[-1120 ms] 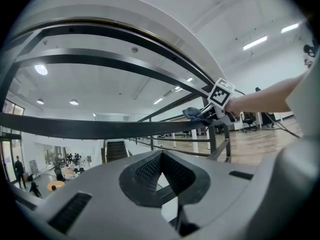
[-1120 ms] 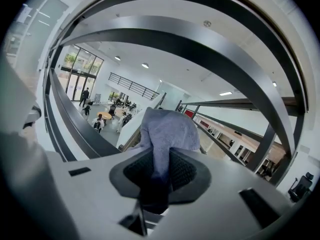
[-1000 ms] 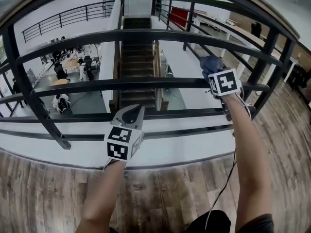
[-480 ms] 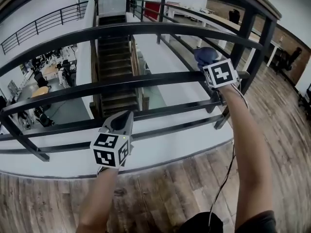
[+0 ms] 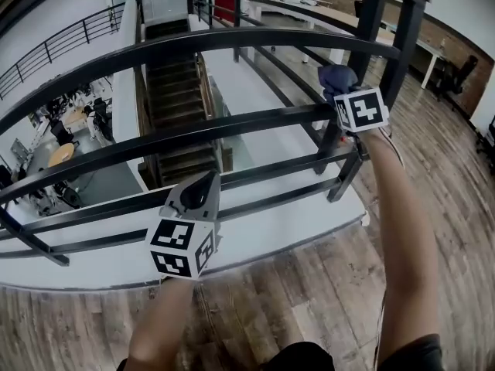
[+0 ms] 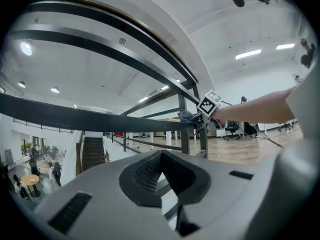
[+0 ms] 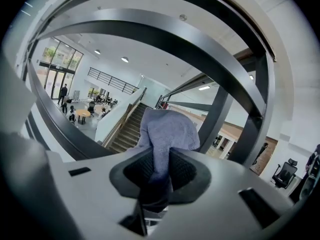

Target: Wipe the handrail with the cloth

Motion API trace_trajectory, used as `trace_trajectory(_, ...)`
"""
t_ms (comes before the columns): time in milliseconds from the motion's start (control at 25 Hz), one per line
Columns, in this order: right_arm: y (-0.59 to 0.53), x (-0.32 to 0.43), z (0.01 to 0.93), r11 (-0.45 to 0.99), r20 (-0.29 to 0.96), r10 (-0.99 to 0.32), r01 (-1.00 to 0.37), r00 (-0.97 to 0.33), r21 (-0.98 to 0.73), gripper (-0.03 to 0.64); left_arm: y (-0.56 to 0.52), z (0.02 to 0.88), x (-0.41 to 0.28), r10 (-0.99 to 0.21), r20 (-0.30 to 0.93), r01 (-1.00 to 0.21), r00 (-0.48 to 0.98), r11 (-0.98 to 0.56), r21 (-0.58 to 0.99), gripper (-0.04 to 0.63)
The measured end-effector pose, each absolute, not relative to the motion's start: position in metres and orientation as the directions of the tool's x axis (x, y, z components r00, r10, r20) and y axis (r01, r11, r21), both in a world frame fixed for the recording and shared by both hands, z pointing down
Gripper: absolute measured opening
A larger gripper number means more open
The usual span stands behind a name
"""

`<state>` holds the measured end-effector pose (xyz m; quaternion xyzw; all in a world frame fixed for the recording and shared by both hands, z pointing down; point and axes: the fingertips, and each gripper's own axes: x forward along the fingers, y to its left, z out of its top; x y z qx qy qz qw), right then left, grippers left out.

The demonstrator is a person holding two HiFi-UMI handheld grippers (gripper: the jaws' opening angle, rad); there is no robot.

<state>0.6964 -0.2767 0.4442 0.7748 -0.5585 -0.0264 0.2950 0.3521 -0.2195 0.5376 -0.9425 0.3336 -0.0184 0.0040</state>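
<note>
Right hand-held gripper (image 5: 340, 91) had slid along the handrail (image 5: 193, 134) toward the post (image 5: 370, 22), clenched on the cloth (image 5: 334, 76) bunched at its tips. Left hand-held gripper (image 5: 205, 182) closed, empty.

Bright, even indoor light comes from white ceiling strip lamps (image 6: 248, 54). Wide-angle distortion bows the black metal handrail bars (image 5: 232, 41) in every view; both gripper views darken to black at their corners.

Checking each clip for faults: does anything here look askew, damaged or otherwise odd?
Nothing stands out. The right gripper is shut on the cloth at the handrail; the left gripper is shut and empty. The handrail's curve is only lens bend.
</note>
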Motion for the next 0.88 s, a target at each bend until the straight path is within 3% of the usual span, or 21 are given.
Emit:
trace_trajectory(560,-0.260,0.793,0.448,-0.283,0.282,-0.846,-0.828,0.453,0.484,0.078,-0.203,0.506,0.465,-0.500,0.034,-0.501,0.866,-0.864,0.046,0.002)
trace_trajectory(760,-0.252,0.769,0.436,-0.347,0.176,-0.871,-0.827,0.459,0.442,0.080,-0.203,0.509,0.442,-0.518,0.041,-0.519,0.854,-0.854,0.030,0.002)
trace_trajectory(880,-0.249,0.706,0.423,-0.294,0.087,-0.931,-0.871,0.354,0.394,0.078,-0.206,0.506,0.411,-0.538,0.028,-0.539,0.842,-0.842,0.026,0.002)
